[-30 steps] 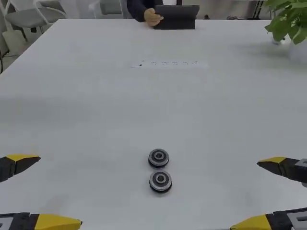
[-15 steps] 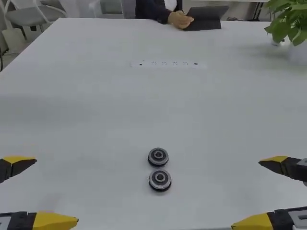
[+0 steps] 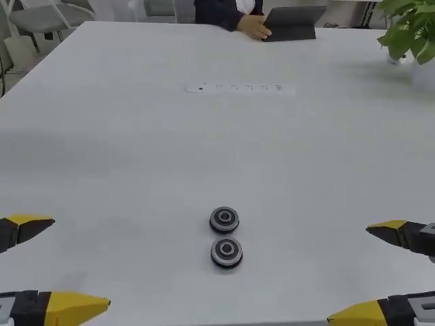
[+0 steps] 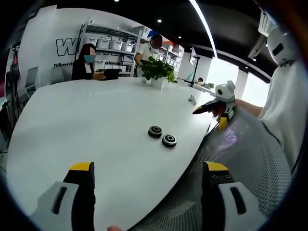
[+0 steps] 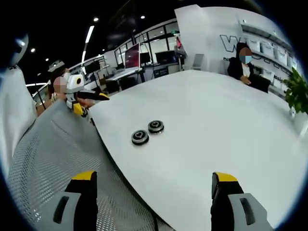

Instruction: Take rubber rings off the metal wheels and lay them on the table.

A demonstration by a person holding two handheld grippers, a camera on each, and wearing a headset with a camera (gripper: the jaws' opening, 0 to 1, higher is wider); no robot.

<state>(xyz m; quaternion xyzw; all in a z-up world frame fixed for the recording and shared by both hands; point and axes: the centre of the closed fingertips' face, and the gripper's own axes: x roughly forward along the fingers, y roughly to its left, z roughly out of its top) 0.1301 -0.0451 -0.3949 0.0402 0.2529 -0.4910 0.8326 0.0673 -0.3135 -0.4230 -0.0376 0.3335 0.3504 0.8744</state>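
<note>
Two metal wheels with black rubber rings lie flat on the white table (image 3: 136, 149), one behind the other: the far wheel (image 3: 224, 219) and the near wheel (image 3: 226, 252). They also appear in the left gripper view, far wheel (image 4: 155, 131) and near wheel (image 4: 169, 140), and in the right gripper view, far wheel (image 5: 156, 126) and near wheel (image 5: 140, 137). My left gripper (image 3: 51, 265) (image 4: 149, 166) is open near the table's front left. My right gripper (image 3: 374, 272) (image 5: 154, 176) is open at the front right. Both hold nothing and stay well apart from the wheels.
A person sits at the far end with a dark tablet (image 3: 292, 32). A potted plant (image 3: 408, 27) stands at the far right. A flush power strip (image 3: 234, 87) runs across the table's middle. Chairs (image 3: 41, 20) stand beyond the far left corner.
The person at the far end has slid the tablet to the right. The wheels and both grippers have stayed about where they were; the view shifted slightly.
</note>
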